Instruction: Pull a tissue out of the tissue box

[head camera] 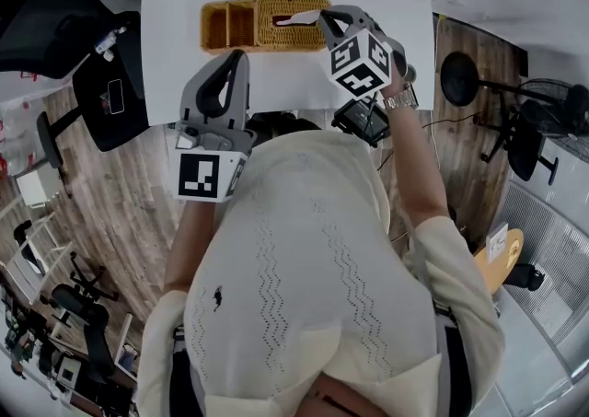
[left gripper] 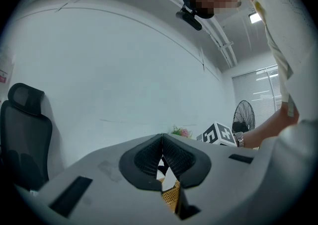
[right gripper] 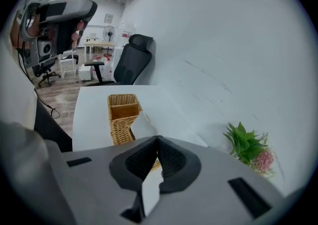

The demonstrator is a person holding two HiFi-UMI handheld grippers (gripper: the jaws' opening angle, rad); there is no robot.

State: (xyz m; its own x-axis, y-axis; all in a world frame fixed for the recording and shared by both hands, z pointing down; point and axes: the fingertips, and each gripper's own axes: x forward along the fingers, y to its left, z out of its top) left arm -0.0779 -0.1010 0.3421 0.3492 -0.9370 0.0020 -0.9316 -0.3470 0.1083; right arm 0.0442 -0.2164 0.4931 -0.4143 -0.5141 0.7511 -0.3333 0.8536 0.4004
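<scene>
Right gripper point(right gripper: 158, 139): jaws clenched on the tissue point(right gripper: 143, 125). The thin white sheet passes between the ribbed dark pads and shows above and below them.

Left gripper point(left gripper: 162, 137): jaws pressed together with nothing between them, held over the near table edge at 7 o'clock from the box and apart from it.

Tissue box point(head camera: 267, 27): rectangular woven wicker, honey-coloured, with an open compartment at its left end. It lies lengthwise across the far part of the white table point(head camera: 184, 1). The tissue rises from its top slot toward 3 o'clock, where the right gripper meets it.

Clearances: smooth bare tabletop lies at 9 o'clock and 6 o'clock of the box. Beyond the table's left edge stands a black office chair point(head camera: 55, 19), and beyond its right edge a black standing fan point(head camera: 460, 79) on the wood-plank floor. A green plant point(right gripper: 248, 147) with pink blooms stands against the white wall.
</scene>
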